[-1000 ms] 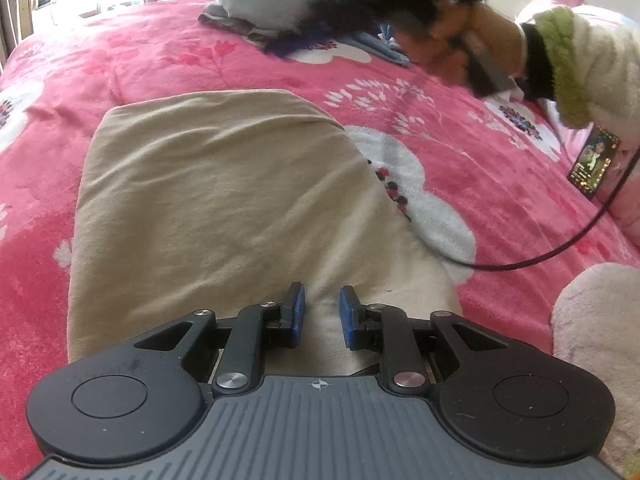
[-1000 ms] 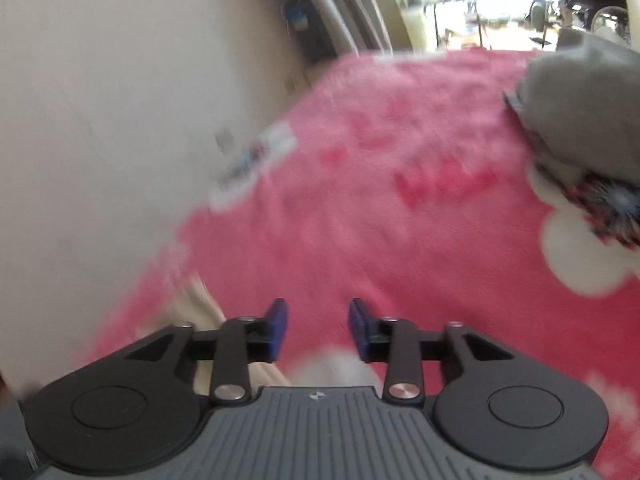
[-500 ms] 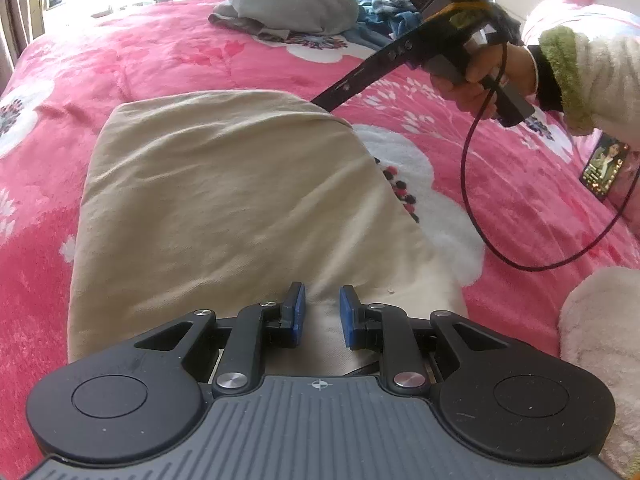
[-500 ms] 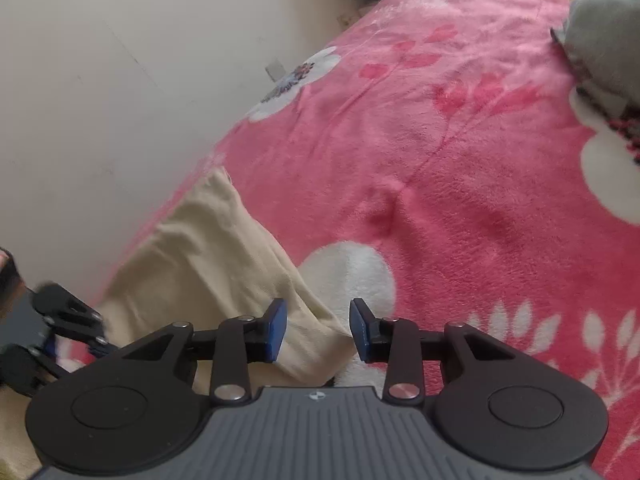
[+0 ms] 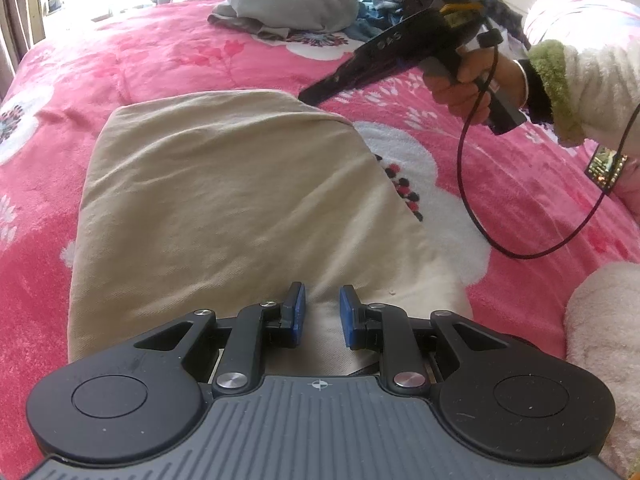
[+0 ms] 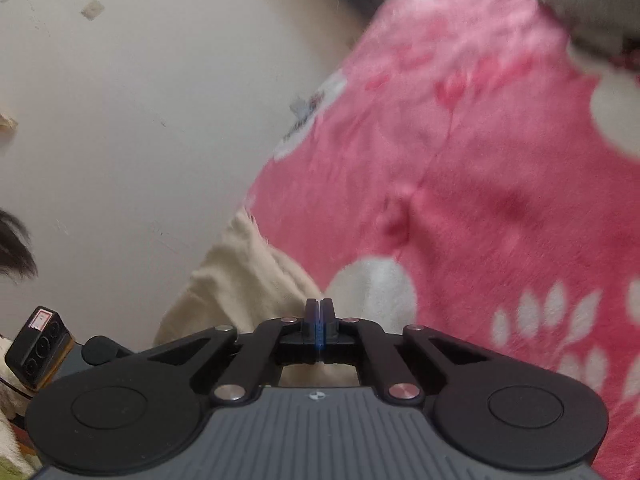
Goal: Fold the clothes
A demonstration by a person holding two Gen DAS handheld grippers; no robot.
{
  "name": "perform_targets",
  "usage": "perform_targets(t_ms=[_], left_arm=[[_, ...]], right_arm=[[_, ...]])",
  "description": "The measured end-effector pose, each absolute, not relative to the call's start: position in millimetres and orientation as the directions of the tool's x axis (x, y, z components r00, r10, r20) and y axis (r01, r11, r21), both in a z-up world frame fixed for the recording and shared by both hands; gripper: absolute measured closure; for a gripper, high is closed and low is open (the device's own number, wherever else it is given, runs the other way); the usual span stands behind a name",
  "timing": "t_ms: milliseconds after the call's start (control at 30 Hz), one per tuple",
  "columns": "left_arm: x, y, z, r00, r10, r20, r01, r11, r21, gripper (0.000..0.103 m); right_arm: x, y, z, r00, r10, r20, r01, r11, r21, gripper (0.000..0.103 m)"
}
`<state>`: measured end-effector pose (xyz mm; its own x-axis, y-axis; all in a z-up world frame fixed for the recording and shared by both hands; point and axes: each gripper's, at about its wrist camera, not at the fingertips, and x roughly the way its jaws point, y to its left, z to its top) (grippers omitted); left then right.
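Note:
A folded beige garment point(image 5: 240, 208) lies flat on the pink flowered blanket point(image 5: 120, 64). My left gripper point(image 5: 322, 314) is open, its blue pads just above the garment's near edge. My right gripper point(image 6: 319, 314) is shut, pads pressed together with nothing visible between them, at the garment's far right corner point(image 6: 248, 280). In the left wrist view the right gripper point(image 5: 316, 94) points down at that far corner, held by a hand in a fluffy white sleeve.
A pile of grey and blue clothes point(image 5: 296, 4) lies at the far end of the bed. A black cable point(image 5: 464, 184) hangs from the right gripper. A white wall point(image 6: 140, 100) runs along the bed's edge. A pale fluffy item point(image 5: 604, 320) sits near right.
The right gripper's jaws have closed, having been open half a second ago, and it has swung down to the garment's far right corner. The left gripper has not moved.

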<state>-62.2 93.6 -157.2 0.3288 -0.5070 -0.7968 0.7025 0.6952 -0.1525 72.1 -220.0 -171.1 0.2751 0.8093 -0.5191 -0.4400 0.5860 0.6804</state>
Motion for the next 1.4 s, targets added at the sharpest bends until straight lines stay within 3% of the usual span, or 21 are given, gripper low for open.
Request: perform_targets(t_ms=[167,267,367,433,500,567,733,800,933,1200,1400], left_arm=[[-62,92,-157,0.324,-0.496,-0.805,0.709,0.691,-0.141,0.083],[-62,92,-157,0.324,-0.493,-0.807,0.71,0.691,-0.137,0.083],[-62,92,-158,0.328,-0.491,-0.807,0.706,0.695,-0.137,0.083],[-62,91,-158,0.33,-0.49,-0.807,0.704,0.697,-0.136,0.083],[-62,91,-158,0.332,-0.489,-0.806,0.702,0.699,-0.135,0.083],[-62,89,-159,0.333,-0.487,-0.808,0.701,0.7,-0.133,0.083],[-62,87,-158,0.339,-0.479,-0.81,0.701,0.703,-0.122,0.083],[-62,87,-158,0.342,-0.479,-0.809,0.702,0.702,-0.12,0.083],[-62,89,-159,0.342,-0.486,-0.805,0.701,0.702,-0.126,0.083],[-61,91,-160,0.334,-0.5,-0.799,0.706,0.694,-0.139,0.083],[-62,90,-160,0.332,-0.498,-0.801,0.711,0.69,-0.134,0.083]], right_arm=[[84,-242,-162,0.384,0.801,-0.459,-0.413,0.593,0.691,0.102],[91,-248,-166,0.379,0.794,-0.476,-0.367,0.601,0.711,0.102],[78,-247,-171,0.354,0.75,-0.559,-0.344,0.66,0.668,0.098],[62,-248,-170,0.35,0.731,-0.585,-0.371,0.682,0.63,0.089],[50,-250,-172,0.352,0.737,-0.577,-0.366,0.676,0.64,0.059],[41,-255,-178,0.353,0.746,-0.565,-0.32,0.664,0.676,0.054],[31,-264,-202,0.355,0.788,-0.503,-0.127,0.574,0.809,0.057],[30,-259,-205,0.358,0.8,-0.482,-0.118,0.55,0.826,0.073],[28,-255,-206,0.423,0.773,-0.473,-0.084,0.553,0.829,0.097],[20,-262,-217,0.558,0.735,-0.385,-0.022,0.477,0.879,0.1],[30,-273,-233,0.649,0.666,-0.369,0.067,0.433,0.899,0.102]])
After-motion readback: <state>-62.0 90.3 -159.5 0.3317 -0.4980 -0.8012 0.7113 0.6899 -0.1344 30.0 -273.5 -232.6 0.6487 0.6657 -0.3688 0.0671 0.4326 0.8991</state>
